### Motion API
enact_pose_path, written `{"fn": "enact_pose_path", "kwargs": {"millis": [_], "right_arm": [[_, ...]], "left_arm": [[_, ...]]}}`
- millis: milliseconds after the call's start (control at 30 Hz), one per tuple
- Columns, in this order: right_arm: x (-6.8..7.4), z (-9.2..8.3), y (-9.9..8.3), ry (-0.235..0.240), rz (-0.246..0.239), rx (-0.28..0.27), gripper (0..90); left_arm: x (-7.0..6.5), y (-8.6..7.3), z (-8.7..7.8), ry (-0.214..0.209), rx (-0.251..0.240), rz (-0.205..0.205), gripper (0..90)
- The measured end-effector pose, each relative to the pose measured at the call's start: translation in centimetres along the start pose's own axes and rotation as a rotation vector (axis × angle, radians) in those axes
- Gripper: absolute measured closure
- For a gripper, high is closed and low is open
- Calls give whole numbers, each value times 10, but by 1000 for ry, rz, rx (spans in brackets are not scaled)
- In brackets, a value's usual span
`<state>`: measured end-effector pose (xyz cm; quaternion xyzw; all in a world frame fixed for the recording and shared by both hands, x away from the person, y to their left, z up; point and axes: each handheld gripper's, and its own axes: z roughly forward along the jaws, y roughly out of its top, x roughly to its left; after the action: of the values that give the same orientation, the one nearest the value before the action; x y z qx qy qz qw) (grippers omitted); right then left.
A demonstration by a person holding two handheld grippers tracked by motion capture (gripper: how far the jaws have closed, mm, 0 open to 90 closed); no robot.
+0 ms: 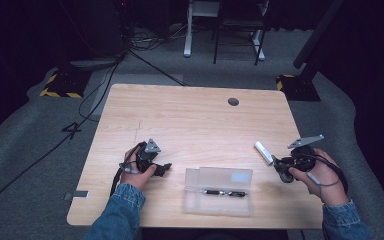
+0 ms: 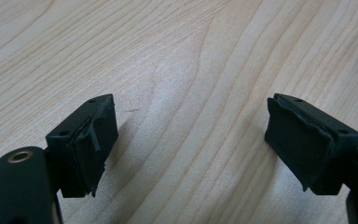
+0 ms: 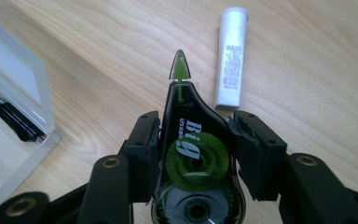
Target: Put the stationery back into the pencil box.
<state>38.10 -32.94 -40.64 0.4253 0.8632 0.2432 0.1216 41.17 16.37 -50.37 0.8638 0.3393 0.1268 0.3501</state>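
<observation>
Your right gripper (image 3: pixel 193 154) is clamped on a black/green correction-tape dispenser (image 3: pixel 193 163) marked "Big", its tip near a white tube (image 3: pixel 231 58) w/ unreadable print, while your left gripper (image 2: pixel 186 144) gapes empty over the table (image 2: pixel 177 56), left of the clear case (image 1: pixel 219 190).
</observation>
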Motion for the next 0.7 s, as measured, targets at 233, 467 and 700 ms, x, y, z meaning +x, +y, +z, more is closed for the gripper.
{"fn": "enact_pose_path", "kwargs": {"millis": [233,467,700], "right_arm": [[12,-21,11,-5,-33,-88,533],[28,-32,22,20,-96,-170,532],[45,-37,32,69,-161,-213,532]], "left_arm": [[-1,0,0,8,1,2,172],[-4,-1,-1,9,-1,-9,172],[-6,-2,-2,10,-2,-14,172]]}}
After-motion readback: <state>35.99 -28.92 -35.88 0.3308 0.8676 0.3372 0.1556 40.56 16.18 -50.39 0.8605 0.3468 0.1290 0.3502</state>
